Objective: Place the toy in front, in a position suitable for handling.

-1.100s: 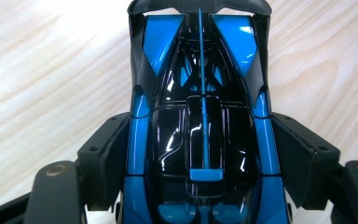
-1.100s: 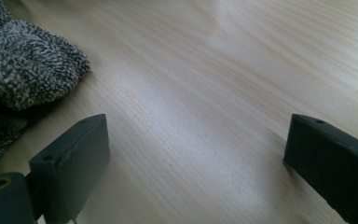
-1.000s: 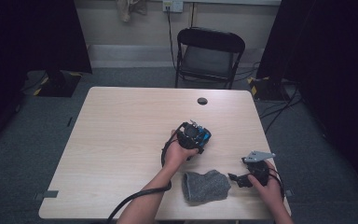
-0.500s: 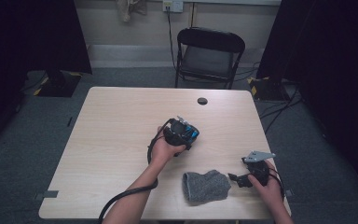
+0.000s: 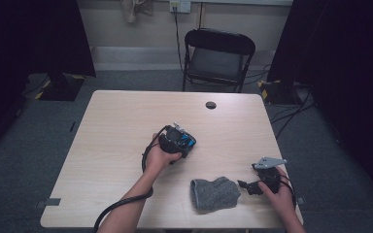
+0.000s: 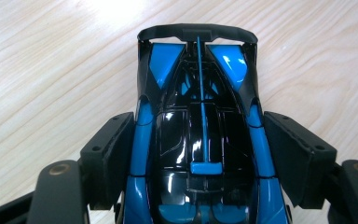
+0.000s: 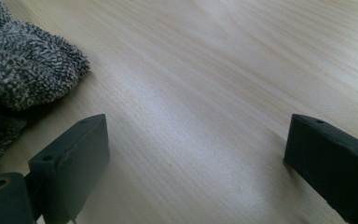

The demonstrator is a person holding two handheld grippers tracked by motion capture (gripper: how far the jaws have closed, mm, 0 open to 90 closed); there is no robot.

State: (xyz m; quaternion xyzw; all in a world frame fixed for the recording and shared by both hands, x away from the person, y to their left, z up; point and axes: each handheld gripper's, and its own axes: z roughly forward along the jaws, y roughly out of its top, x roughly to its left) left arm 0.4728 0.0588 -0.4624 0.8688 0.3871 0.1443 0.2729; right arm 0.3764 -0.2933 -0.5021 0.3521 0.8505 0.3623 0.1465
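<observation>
The left gripper [image 5: 187, 143] sits near the middle of the wooden table [image 5: 111, 126], and clamped between its two black pads is a blue and black toy car [image 6: 200, 135]; in the left gripper view the pads press on the car's flanks at about nine and three o'clock, with the car's rear wing pointing toward twelve (its glossy roof catches the light). From above, the toy car [image 5: 183, 140] shows as a small blue and black shape at the tip of the gripper, pointing toward roughly two o'clock from the person's left hand [image 5: 161, 158], whose forearm comes in from six o'clock with a black cable trailing beside it. The right gripper [image 5: 245, 185] rests at about four o'clock from the table's centre, close to the near right corner, held in the right hand [image 5: 279, 191] with its grey three-cornered plate on top. Its jaws stand wide apart with bare table between them in the right gripper view, and they hold nothing. A grey knitted cloth [image 5: 214, 193] lies bunched just beside it, at nine o'clock from the right gripper's tips; whether they touch I cannot tell. A small dark round disc [image 5: 211, 105] lies toward twelve o'clock near the far edge, and a black folding chair [image 5: 217, 56] stands beyond the table.
</observation>
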